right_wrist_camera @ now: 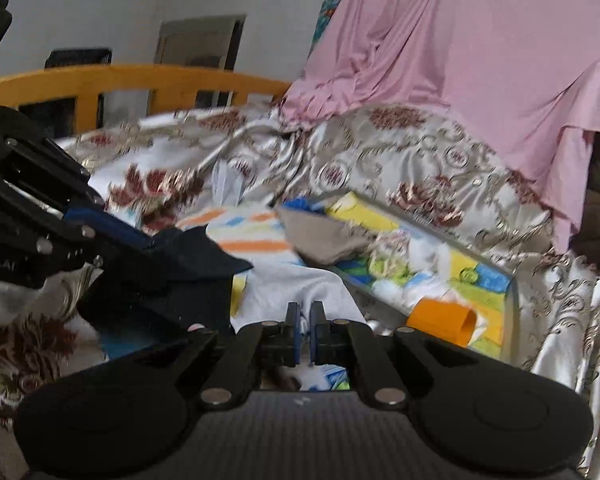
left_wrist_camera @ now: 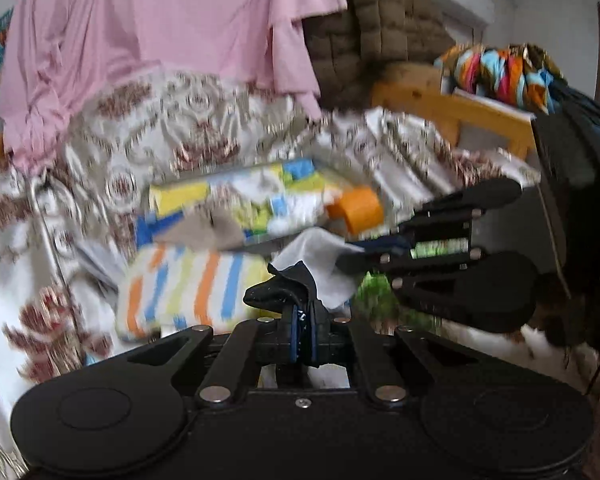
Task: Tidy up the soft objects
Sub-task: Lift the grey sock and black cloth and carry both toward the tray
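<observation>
Left wrist view is showing the left gripper [left_wrist_camera: 303,316] pinching a black cloth [left_wrist_camera: 284,288] between closed fingers, the cloth sticking up above the fingertips over a striped towel [left_wrist_camera: 180,288] on the floral bedspread [left_wrist_camera: 172,128]. Right wrist view is showing the right gripper [right_wrist_camera: 305,320] nearly closed, clamping a white cloth [right_wrist_camera: 300,284] that is lying beside a tray [right_wrist_camera: 512,312] holding an orange roll [right_wrist_camera: 444,320], while pink fabric [right_wrist_camera: 460,40] is hanging behind.
</observation>
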Motion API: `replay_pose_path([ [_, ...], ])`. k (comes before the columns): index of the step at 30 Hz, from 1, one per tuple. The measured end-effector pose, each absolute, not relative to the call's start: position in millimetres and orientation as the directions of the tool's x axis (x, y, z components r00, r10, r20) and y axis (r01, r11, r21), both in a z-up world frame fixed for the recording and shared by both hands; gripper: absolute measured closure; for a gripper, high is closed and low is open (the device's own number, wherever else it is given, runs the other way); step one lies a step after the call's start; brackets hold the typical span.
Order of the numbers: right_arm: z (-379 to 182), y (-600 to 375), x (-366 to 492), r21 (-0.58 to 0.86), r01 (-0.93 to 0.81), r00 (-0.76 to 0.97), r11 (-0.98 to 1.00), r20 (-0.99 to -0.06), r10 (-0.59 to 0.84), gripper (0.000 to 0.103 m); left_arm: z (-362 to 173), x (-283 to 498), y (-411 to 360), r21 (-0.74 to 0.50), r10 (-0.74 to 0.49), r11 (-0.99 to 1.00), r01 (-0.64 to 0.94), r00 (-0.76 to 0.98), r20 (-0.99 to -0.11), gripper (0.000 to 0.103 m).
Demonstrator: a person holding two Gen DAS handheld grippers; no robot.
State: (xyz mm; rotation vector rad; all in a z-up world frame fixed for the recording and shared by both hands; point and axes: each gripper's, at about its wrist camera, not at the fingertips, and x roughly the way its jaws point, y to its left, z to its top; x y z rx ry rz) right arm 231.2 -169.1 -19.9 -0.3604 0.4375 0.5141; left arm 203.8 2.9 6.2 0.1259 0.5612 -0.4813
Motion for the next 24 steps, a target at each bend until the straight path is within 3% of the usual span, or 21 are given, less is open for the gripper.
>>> replay_pose_path([
  [14,33.5,-205.4,268.9,-0.167,-0.394,0.891,0.904,-0.313,0.33,0.098,124.2,272.4,-23.8,0.068,-0.416,0.865,0.497,0.787,-0.455,0.098],
  [24,51.6,-232.1,368.8,-0.14,-0.356,0.899,0.924,-0.321,0.298,0.098,113.4,401.3,-45.3,-0.036,-0.407,0.904,0.426,0.834,-0.372,0.098],
])
